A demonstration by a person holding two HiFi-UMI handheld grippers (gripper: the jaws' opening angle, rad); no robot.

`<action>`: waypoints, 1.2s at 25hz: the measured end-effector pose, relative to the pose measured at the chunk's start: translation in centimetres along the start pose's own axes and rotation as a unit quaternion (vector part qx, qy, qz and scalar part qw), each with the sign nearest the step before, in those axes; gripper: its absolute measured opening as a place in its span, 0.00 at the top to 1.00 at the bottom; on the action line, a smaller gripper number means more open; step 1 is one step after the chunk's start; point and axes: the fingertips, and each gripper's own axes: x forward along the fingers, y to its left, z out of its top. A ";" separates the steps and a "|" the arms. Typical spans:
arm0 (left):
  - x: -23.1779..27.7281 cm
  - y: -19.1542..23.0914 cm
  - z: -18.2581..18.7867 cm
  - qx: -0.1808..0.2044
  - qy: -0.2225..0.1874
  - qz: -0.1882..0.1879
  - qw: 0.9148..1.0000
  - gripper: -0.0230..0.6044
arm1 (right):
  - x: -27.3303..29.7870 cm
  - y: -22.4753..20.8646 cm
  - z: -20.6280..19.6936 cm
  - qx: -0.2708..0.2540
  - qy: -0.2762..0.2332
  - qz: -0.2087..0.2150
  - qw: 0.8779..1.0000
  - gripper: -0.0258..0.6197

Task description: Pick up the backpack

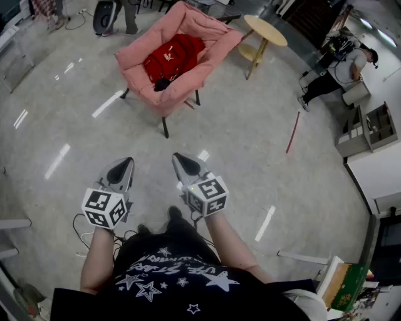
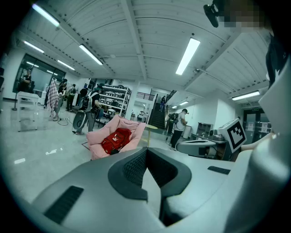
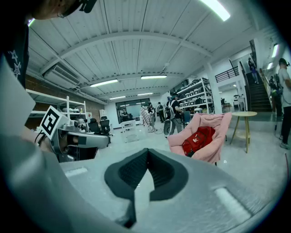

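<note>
A red backpack (image 1: 171, 57) lies in the seat of a pink padded chair (image 1: 207, 51) at the far end of the floor. It also shows as the red backpack (image 2: 115, 140) in the left gripper view and the red backpack (image 3: 198, 140) in the right gripper view, well ahead of both grippers. My left gripper (image 1: 127, 163) and right gripper (image 1: 178, 158) are held side by side near my body, far short of the chair. Both are shut with nothing between their jaws.
A round wooden side table (image 1: 264, 30) stands right of the chair. A person (image 1: 338, 72) sits at far right near grey cabinets (image 1: 369, 128). People and a dark suitcase (image 1: 104, 16) are behind the chair. A red rod (image 1: 292, 132) lies on the polished floor.
</note>
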 end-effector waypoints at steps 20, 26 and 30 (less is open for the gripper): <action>-9.8 5.1 -1.9 -0.018 -0.019 -0.008 1.000 0.95 | 1.6 7.8 -1.9 0.022 0.000 -0.037 0.999 0.96; -9.7 6.4 -2.2 -0.028 -0.018 0.000 0.999 0.95 | 2.4 6.3 -2.7 0.031 0.013 -0.045 0.998 0.96; -8.8 7.6 -1.3 -0.019 -0.011 0.012 1.000 0.95 | 4.3 5.2 -2.3 0.036 0.013 -0.042 0.998 0.96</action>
